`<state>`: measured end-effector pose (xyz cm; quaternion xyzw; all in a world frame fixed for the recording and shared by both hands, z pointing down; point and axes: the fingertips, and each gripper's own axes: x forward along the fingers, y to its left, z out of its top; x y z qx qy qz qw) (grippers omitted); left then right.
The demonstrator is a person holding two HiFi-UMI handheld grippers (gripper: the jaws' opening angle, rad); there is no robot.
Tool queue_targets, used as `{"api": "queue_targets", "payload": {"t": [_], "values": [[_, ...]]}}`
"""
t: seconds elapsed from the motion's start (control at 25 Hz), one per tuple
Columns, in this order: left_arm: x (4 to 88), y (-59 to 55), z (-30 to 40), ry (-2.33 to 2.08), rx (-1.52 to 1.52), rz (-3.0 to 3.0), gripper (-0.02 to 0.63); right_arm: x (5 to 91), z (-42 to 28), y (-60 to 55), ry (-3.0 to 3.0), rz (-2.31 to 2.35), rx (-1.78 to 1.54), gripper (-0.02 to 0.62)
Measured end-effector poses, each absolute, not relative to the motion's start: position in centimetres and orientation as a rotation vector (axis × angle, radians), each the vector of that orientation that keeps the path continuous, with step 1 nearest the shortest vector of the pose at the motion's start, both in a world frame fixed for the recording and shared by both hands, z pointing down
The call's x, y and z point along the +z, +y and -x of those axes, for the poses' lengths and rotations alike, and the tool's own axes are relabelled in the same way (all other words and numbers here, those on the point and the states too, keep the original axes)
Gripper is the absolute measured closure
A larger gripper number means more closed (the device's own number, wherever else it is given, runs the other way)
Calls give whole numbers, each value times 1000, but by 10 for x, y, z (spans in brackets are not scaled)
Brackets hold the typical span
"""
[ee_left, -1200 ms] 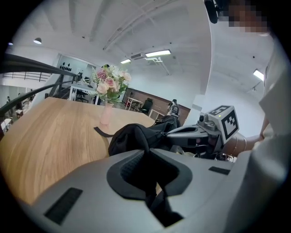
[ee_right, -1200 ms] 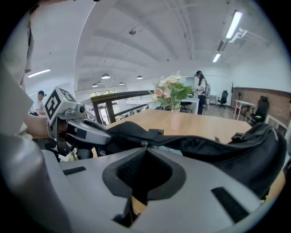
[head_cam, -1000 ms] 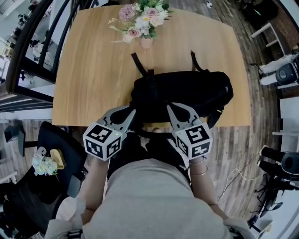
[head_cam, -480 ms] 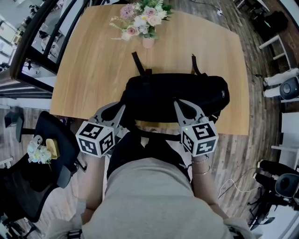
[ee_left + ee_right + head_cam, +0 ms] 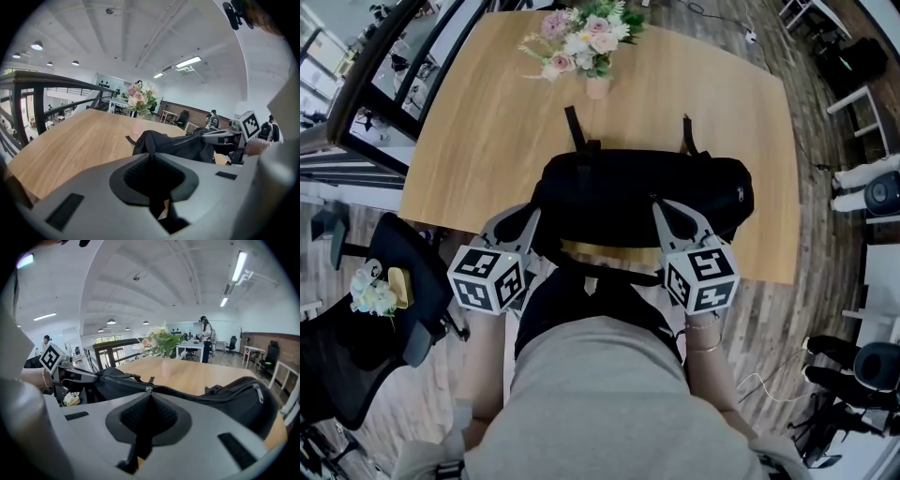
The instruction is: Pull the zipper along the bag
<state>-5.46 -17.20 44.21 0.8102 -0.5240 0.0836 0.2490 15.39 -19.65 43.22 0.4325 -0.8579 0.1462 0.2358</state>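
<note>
Black soft bag [image 5: 642,192] lies lengthwise on the table [image 5: 487,122], at its near edge, two straps extending toward the table's centre. Zipper [image 5: 148,389] runs along the bag's upper face, metal slider visible.

Bag [image 5: 642,192] on table [image 5: 478,131], before flowers [image 5: 581,42]

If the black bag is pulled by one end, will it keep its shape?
Probably floppy: the black bag bunches near the left hand-held gripper. It may slide on the smooth wooden table unless held.
</note>
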Motion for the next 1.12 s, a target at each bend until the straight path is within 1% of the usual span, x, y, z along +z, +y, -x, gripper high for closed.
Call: {"api": "queue_targets", "payload": {"t": [0.12, 0.16, 0.24, 0.28, 0.32, 0.48, 0.68, 0.92, 1.12], "values": [[441, -168, 48, -1480, 324, -2246, 560, 431, -155, -196, -2372, -1172, 401, 586], [439, -166, 48, -1499, 356, -2260, 538, 430, -156, -195, -2377, -1167, 401, 586], [435, -162, 49, -1527, 401, -2270, 473, 430, -157, -194, -2389, -1149, 400, 586], [431, -160, 50, -1536, 415, -2272, 427, 430, -157, -194, -2397, -1138, 401, 586], [428, -158, 50, -1542, 426, -2278, 407, 429, -156, -193, -2404, -1129, 401, 586], [413, -156, 33, -1544, 492, -2355, 407, 428, -156, -190, -2425, -1100, 395, 586], [388, -171, -12, -1475, 489, -2506, 407, 426, -155, -188, -2442, -1061, 375, 586], [380, -187, -77, -1272, 554, -2695, 407, 424, -155, -188, -2457, -1033, 382, 586], [394, -191, -119, -1089, 657, -2775, 408, 420, -152, -187, -2474, -1039, 404, 586]]}}
